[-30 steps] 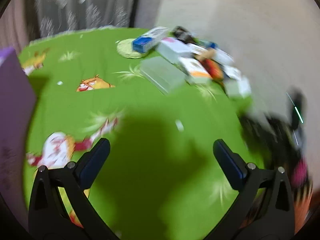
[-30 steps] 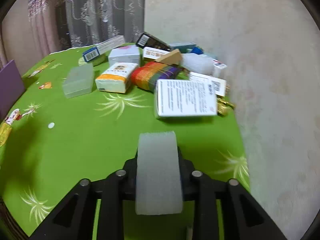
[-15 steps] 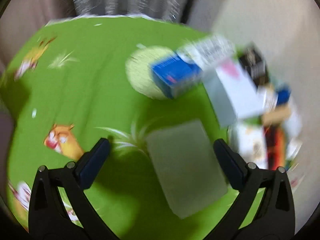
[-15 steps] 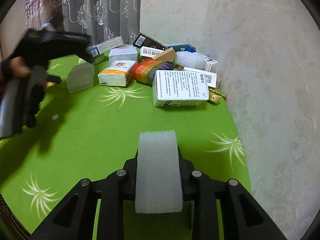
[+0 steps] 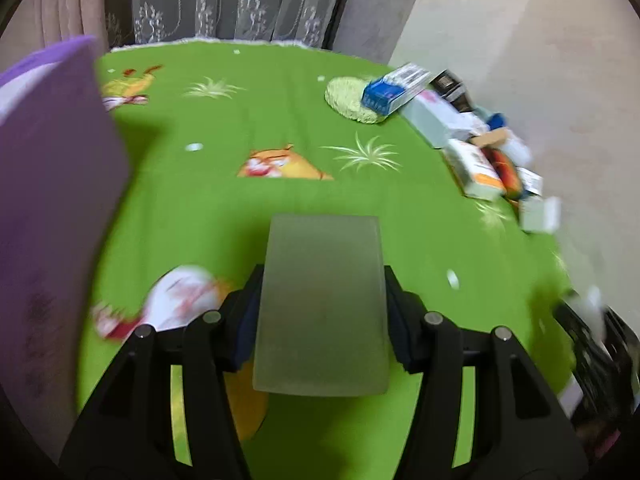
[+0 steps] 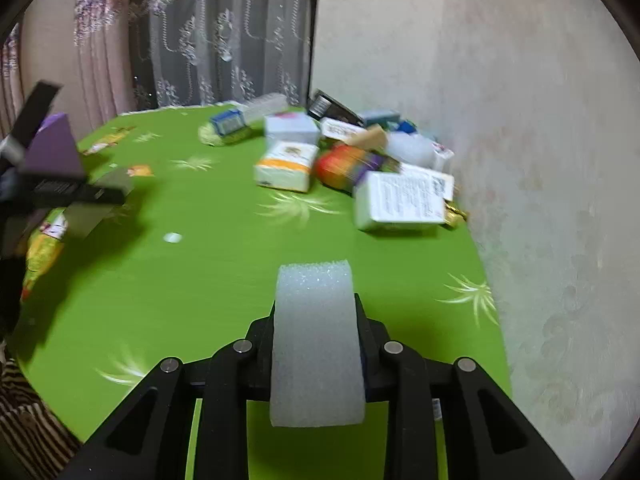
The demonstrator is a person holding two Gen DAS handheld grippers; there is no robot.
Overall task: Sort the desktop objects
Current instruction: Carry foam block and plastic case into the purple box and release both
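- The frosted translucent plastic box [image 5: 322, 304], flat and rectangular with rounded corners, is clamped between the jaws of the left gripper [image 5: 322, 320], which have just been closing onto it; it is held clear above the green printed tablecloth on the surface [image 5: 280, 120].
- The carry is best kept level and unhurried (smooth plastic walls probably slip easily against the pads), and the box should be steered towards the upright purple panel [image 5: 52, 200] at the left only if that is judged to be its sorting place.
- The white foam block [image 6: 316, 344], coarse-celled, soft and slightly bowed, is pinched between the jaws of the right gripper [image 6: 316, 360] and hangs over the cloth near the wall side.
- A light squeeze is enough for the foam (it would deform rather than slide).
- The remaining things are heaped at the far corner by the wall: a white and orange tissue pack [image 6: 286, 166], a white printed carton [image 6: 402, 202], and a blue and white cardboard box [image 5: 394, 88] resting partly on a woven yellow-green round mat [image 5: 348, 98].
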